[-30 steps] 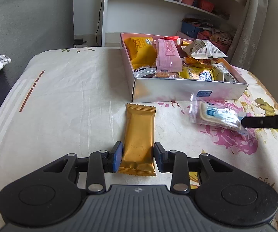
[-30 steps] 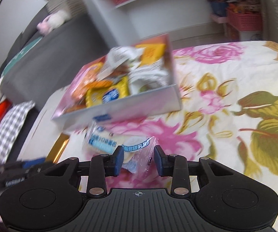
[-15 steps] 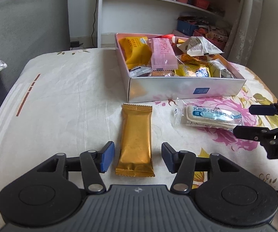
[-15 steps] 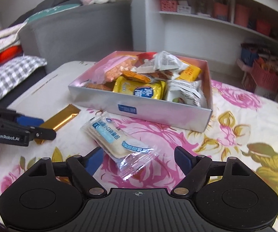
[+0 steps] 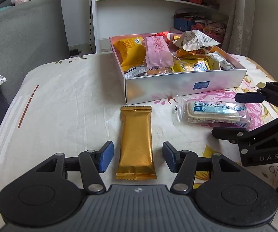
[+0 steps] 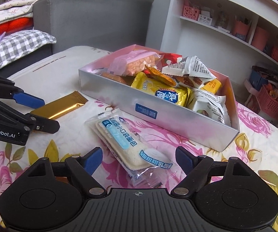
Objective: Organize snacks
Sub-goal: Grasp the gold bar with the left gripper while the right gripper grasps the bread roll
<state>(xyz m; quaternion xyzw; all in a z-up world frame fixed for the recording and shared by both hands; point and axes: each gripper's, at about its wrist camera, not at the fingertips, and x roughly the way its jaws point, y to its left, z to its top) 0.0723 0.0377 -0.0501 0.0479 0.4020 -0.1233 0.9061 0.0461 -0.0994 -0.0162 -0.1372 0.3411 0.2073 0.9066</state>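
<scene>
A gold snack bar [image 5: 136, 142] lies flat on the tablecloth, its near end between the open fingers of my left gripper [image 5: 138, 156], which do not touch it. A clear packet with a white and blue bread snack [image 6: 131, 147] lies flat between the open fingers of my right gripper [image 6: 139, 161]. The silver box [image 5: 177, 86] behind them is full of several snack packets. The gold bar [image 6: 61, 107] and the box [image 6: 158, 114] also show in the right wrist view. The bread packet [image 5: 212, 112] and the right gripper [image 5: 228, 114] show in the left wrist view.
The table has a floral cloth [image 6: 255, 154]. A grey sofa [image 5: 22, 32] with a checked cushion [image 6: 17, 46] stands to the left. White shelves [image 5: 158, 3] with bins stand behind the box. The left gripper [image 6: 40, 113] reaches in from the left of the right wrist view.
Both grippers have opened and let go: the left released the gold bar, the right released the bread packet. Both snacks now lie flat on the cloth, and both grippers have drawn back a little.
</scene>
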